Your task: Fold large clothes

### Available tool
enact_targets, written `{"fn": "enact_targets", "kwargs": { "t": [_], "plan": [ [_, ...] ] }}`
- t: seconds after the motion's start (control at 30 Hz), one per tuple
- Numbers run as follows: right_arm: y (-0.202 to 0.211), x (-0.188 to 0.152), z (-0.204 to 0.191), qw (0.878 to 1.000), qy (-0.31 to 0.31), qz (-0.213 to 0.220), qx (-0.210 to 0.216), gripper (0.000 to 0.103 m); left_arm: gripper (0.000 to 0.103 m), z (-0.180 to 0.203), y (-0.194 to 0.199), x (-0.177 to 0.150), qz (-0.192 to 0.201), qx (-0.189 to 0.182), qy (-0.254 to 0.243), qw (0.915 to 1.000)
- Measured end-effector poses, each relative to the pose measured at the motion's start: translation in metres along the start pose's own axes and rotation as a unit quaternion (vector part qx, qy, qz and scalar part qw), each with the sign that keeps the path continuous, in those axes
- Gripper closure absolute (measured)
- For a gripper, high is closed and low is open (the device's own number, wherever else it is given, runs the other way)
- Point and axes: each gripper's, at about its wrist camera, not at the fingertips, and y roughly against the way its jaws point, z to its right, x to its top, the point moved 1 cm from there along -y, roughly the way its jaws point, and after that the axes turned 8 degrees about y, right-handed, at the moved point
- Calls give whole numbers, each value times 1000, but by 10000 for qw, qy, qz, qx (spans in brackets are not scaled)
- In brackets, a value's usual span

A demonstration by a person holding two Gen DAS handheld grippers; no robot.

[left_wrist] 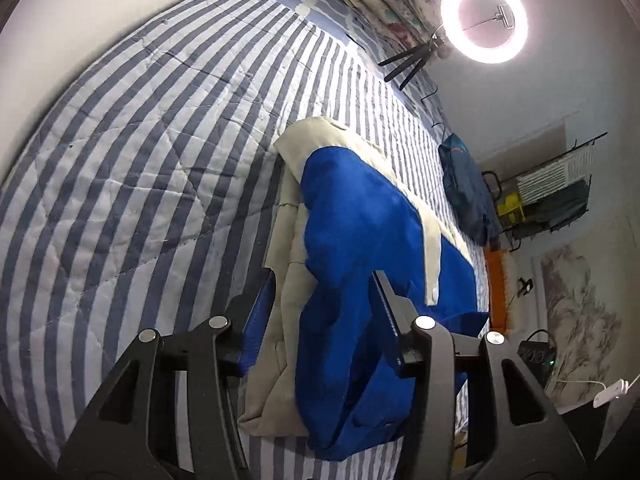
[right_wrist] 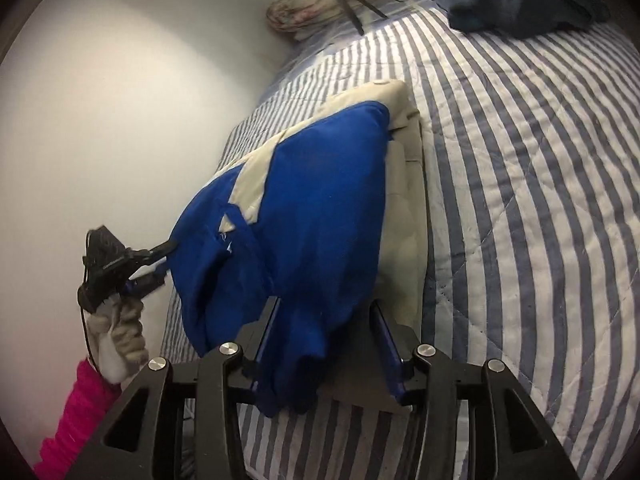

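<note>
You are partway through folding the blue and cream jacket (left_wrist: 360,220) on the striped bed (left_wrist: 140,140). Your left gripper (left_wrist: 324,308) and right gripper (right_wrist: 326,320) both have their fingers apart with blue cloth bunched between them, not pinched. Next, I think you squeeze and lift; whether the cloth touches the pads is hard to see.

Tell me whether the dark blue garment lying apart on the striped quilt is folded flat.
No. The dark blue garment lies crumpled in a loose heap on the striped quilt, well apart from the blue-and-beige jacket.
</note>
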Motion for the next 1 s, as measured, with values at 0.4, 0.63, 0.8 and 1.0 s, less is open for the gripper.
{"fn": "enact_targets", "kwargs": {
  "t": [0.4,0.63,0.8,1.0],
  "plan": [
    [31,12,-24,9982,537,209,155,103,103,1,16,-40,-261,-305,95,9991],
    [-13,-19,2,9993,65,-369,76,103,103,-29,-10,-46,-272,379,4,9989],
    [3,-10,-17,9931,800,-441,-734,79,103,-2,7,-47,-257,870,-818,9925],
    [52,21,-46,9784,1652,262,-1212,71,93,39,41,-28,579,987,-1515,9818]
  ]
}}
